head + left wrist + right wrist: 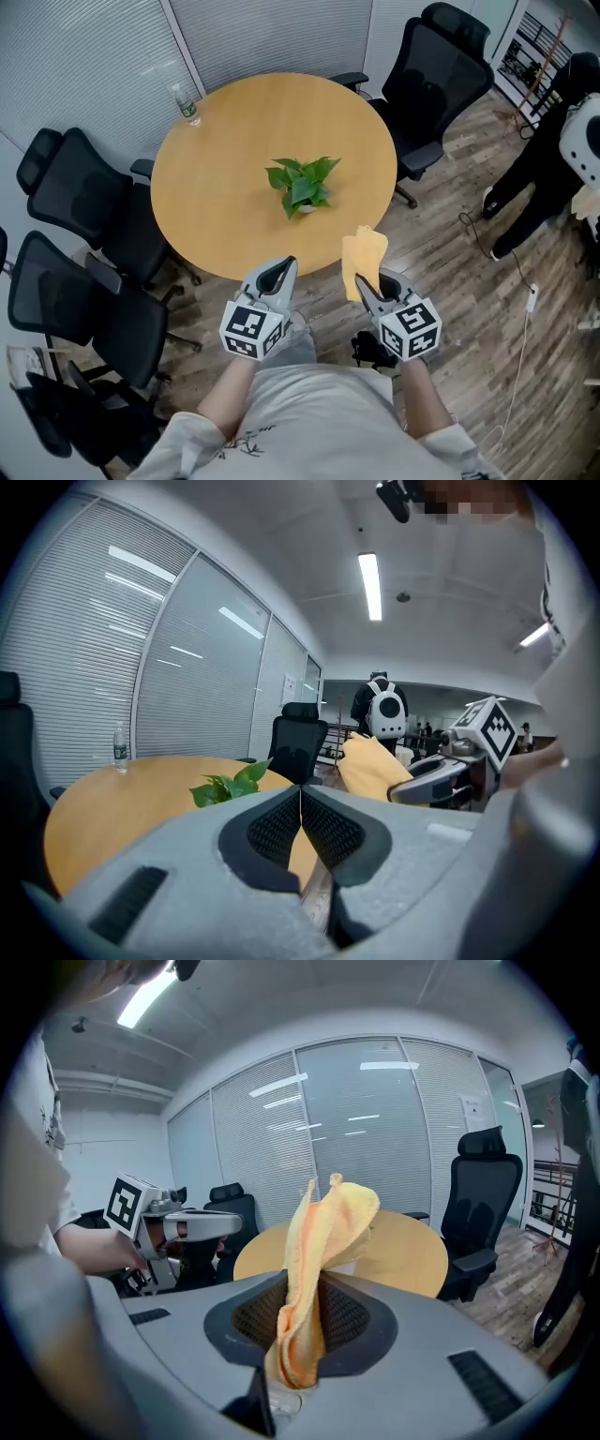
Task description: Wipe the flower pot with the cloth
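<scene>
A small potted plant [302, 187] with green leaves stands near the middle of the round wooden table [225, 159]; its pot is mostly hidden under the leaves. The plant [230, 786] also shows in the left gripper view. My right gripper [364, 284] is shut on a yellow cloth [364, 260], which stands up from the jaws [319, 1241]. My left gripper [277, 274] is shut with nothing in it; its pads [281, 829] meet. Both grippers hover just short of the table's near edge, well apart from the plant.
A clear water bottle [186, 102] stands at the table's far left edge. Black office chairs stand to the left [84, 244] and at the far right [441, 75]. A white-and-black humanoid robot [562, 150] stands on the wooden floor at the right.
</scene>
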